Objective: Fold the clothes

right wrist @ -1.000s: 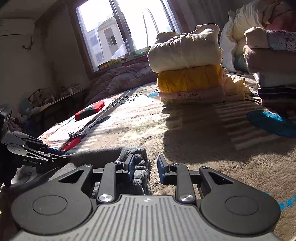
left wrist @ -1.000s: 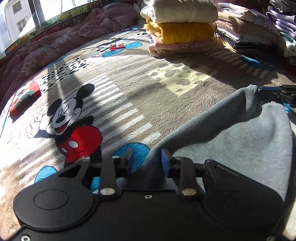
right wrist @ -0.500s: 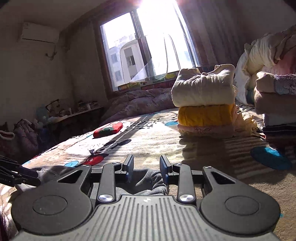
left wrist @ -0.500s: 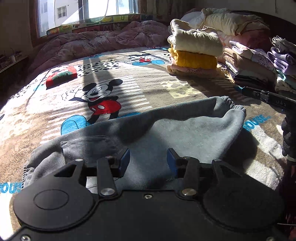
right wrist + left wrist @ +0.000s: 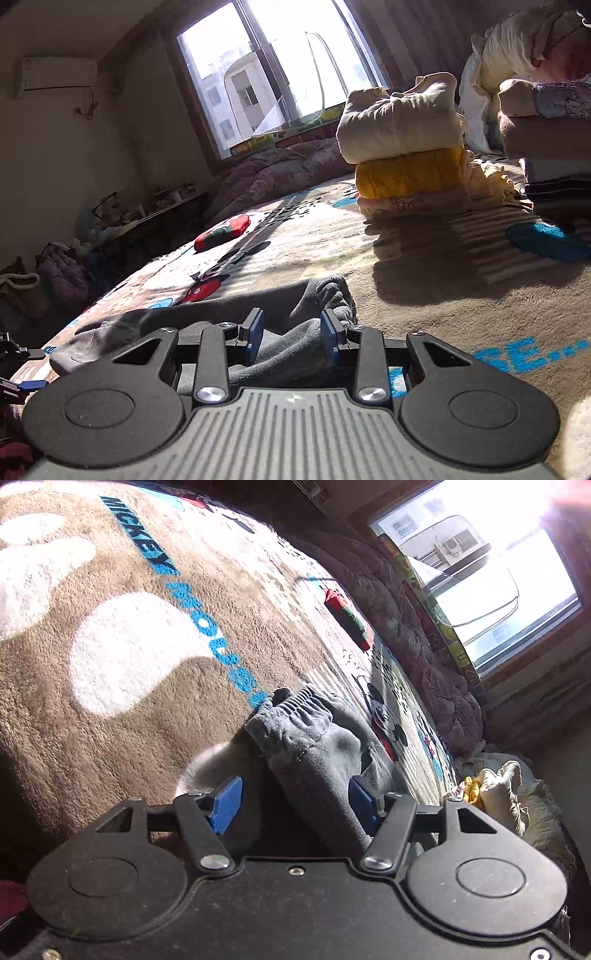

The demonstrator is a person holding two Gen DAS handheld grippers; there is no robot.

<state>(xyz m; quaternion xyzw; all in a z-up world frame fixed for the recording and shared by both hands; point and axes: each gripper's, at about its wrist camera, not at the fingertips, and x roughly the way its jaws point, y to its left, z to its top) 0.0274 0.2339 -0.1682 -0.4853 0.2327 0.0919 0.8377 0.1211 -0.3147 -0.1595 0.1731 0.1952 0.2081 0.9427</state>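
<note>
Grey sweatpants (image 5: 207, 314) lie on the Mickey Mouse blanket (image 5: 424, 295). In the left wrist view their elastic waistband (image 5: 295, 709) is bunched in front of my left gripper (image 5: 295, 801), which is open, with grey cloth lying between its blue pads, touching the right one. My right gripper (image 5: 291, 334) is open too, with the crumpled leg-end cloth (image 5: 332, 291) lying between its pads. The left gripper's tip (image 5: 29, 384) shows at the left edge of the right wrist view.
A stack of folded clothes, cream over yellow over pink (image 5: 402, 155), stands at the far side of the bed, with more piles (image 5: 554, 147) to its right. A red and green item (image 5: 221, 232) lies farther back. A rumpled quilt (image 5: 424, 635) lies under the window.
Both grippers have opened wider. The left gripper has swung round and tilted, now at the waistband end facing the window. The right gripper has lowered over the leg end.
</note>
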